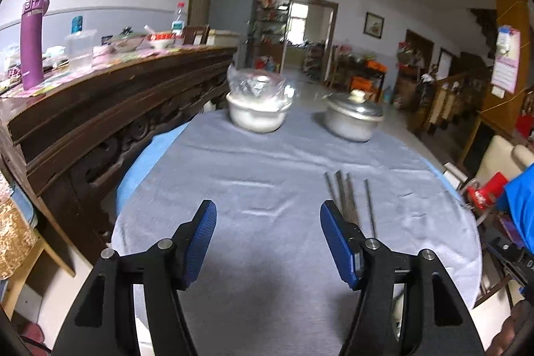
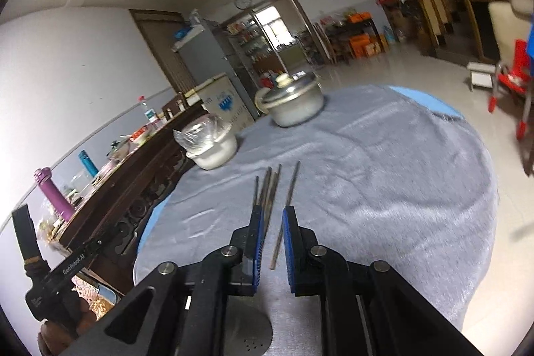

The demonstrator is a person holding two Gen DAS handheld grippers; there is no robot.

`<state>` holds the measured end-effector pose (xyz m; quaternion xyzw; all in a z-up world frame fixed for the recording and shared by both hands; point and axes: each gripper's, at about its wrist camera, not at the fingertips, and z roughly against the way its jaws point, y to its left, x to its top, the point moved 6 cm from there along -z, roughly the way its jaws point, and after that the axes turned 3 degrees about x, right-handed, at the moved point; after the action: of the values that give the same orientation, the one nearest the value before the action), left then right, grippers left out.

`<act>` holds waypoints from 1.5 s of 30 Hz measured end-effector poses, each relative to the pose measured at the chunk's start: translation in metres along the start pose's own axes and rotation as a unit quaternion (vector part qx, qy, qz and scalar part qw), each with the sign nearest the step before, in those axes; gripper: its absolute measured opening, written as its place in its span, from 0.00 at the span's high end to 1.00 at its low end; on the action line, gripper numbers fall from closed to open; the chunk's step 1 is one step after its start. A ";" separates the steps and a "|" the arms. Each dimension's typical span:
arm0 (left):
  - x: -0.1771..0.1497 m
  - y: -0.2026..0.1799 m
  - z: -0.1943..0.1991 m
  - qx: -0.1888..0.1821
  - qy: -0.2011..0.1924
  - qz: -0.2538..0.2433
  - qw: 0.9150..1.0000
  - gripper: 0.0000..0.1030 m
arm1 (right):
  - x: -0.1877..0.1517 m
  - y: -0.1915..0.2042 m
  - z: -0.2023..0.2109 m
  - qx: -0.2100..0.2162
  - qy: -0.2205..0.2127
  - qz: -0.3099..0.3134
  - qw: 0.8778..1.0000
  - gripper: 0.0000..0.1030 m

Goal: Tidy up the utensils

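Along the left of both views runs a dark carved wooden sideboard (image 1: 110, 89) carrying a purple flask (image 1: 31, 42), a teal bottle (image 1: 76, 24) and bowls. Right of it, the round bench wears a grey cloth (image 1: 253, 162), with a white pot under clear plastic film (image 1: 257, 109) at the far side and a metal pot with a knobbed lid (image 1: 353, 115) to its right. Nearer, the metal chopsticks (image 2: 272, 189) lie flat on the cloth, roughly side by side, long axes running from the near edge toward the pots; one stick lies slightly apart on the right. The left claw (image 1: 268, 236) stands wide, nothing between its blue pads, with the chopsticks just off its right finger. The right claw (image 2: 271, 242) is narrow, its pads flanking the near ends of the chopsticks with a gap showing, not pressing them.
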<state>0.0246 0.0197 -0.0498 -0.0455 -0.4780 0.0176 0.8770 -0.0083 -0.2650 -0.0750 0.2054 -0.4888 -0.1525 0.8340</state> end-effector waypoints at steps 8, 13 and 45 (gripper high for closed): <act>-0.014 0.006 -0.027 0.041 0.044 -0.020 0.998 0.36 | -0.008 -0.017 -0.015 -0.012 0.025 -0.019 0.999 0.79; -0.019 0.006 -0.036 0.057 0.059 -0.031 0.996 0.36 | -0.010 -0.022 -0.022 -0.017 0.036 -0.021 0.999 0.79; -0.022 0.009 -0.064 0.084 0.080 -0.047 0.992 0.36 | -0.022 -0.033 -0.064 -0.030 0.091 -0.037 0.995 0.69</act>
<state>0.0663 0.0233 -0.1038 0.0495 -0.4048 0.0122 0.9130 0.0362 -0.2713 -0.1355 0.2110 -0.3986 -0.1783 0.8745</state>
